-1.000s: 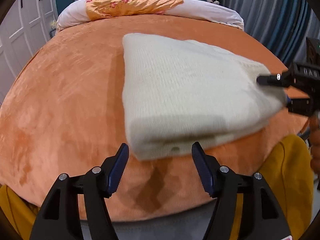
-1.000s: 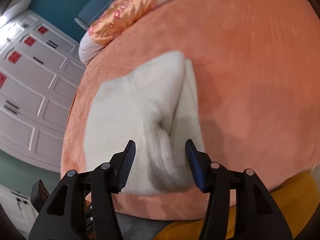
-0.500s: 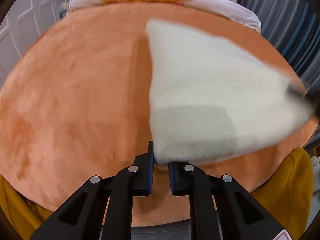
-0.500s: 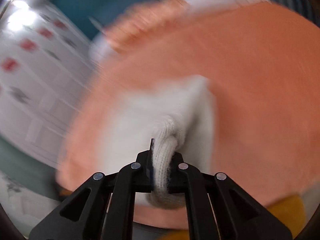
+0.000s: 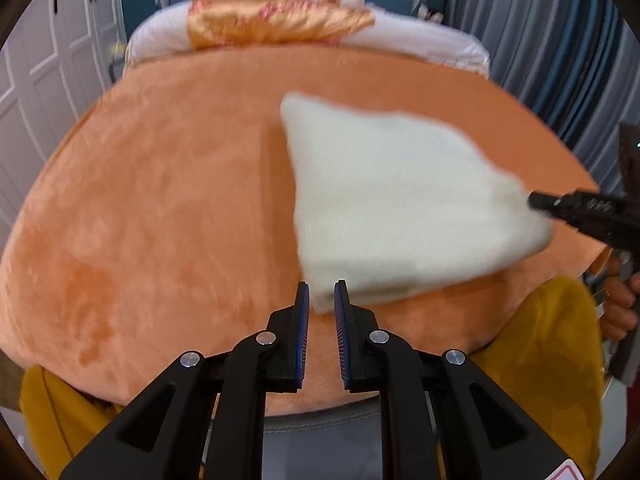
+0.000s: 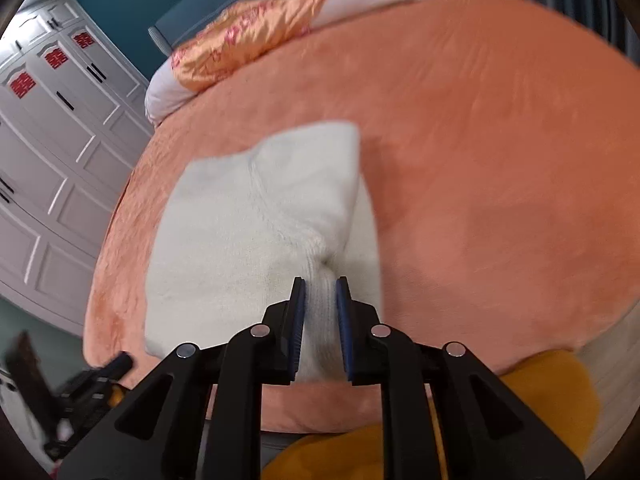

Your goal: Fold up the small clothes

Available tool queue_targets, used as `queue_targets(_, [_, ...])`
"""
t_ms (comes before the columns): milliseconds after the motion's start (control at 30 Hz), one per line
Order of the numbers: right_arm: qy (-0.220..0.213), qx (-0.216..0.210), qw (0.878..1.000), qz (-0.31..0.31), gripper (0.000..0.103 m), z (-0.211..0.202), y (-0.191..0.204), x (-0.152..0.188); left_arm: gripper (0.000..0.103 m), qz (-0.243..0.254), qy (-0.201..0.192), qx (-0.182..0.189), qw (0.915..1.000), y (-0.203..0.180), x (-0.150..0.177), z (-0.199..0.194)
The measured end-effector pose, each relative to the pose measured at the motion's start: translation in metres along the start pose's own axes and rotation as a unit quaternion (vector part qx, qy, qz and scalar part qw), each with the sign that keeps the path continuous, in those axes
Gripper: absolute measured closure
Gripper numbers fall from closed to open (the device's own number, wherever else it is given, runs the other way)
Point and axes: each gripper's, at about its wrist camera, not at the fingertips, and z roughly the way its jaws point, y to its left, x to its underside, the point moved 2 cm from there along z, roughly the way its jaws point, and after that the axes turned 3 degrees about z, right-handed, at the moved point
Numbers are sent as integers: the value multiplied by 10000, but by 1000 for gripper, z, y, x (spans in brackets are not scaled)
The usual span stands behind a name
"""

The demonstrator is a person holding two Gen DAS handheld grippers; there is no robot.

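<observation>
Left wrist view shows the left tongs (image 5: 321,294) pressed close on the near corner of a folded cream knit garment (image 5: 400,196), their blue-lined pads pinching a small tuft of its edge. The garment lies on the orange plush bedspread (image 5: 160,208), a little right of centre and near the closest edge of the bed, its far corner pointing toward the head of the bed. At its right-hand corner the black tip of the right tongs (image 5: 538,201) touches the fabric, with part of the person's hand (image 5: 620,304) visible behind them near the frame edge. At the head of the bed an orange satin pillow with a pink floral pattern (image 5: 276,20) rests on white bedding (image 5: 432,40), in front of a teal wall; grey curtains (image 5: 560,40) hang to the right and white panelled wardrobe doors (image 5: 44,64) stand to the left. Mustard-yellow fabric (image 5: 552,360) shows below the bed's near edge. Seen from the right wrist, the right tongs (image 6: 321,294) are drawn in on a bunched ribbed fold of the cream garment (image 6: 248,240), which fills the gap between the pads and puckers just beyond them. The left tongs (image 6: 120,362) appear blurred at the garment's lower left corner; whether they touch it cannot be told in this view.
</observation>
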Motion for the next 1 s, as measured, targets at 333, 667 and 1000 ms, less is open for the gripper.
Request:
queue_targets(333, [1003, 813, 9860, -1056, 94, 73, 24, 17, 90, 287, 215, -25, 9994, -48, -45, 52])
queue_targets(667, [637, 846, 9879, -1130, 94, 53, 32, -13, 90, 52, 806, -277, 9964, -42, -33, 88])
queue_targets(1000, [574, 543, 9907, -1105, 91, 51, 47, -39, 90, -128, 656, -74, 9977, -43, -50, 73])
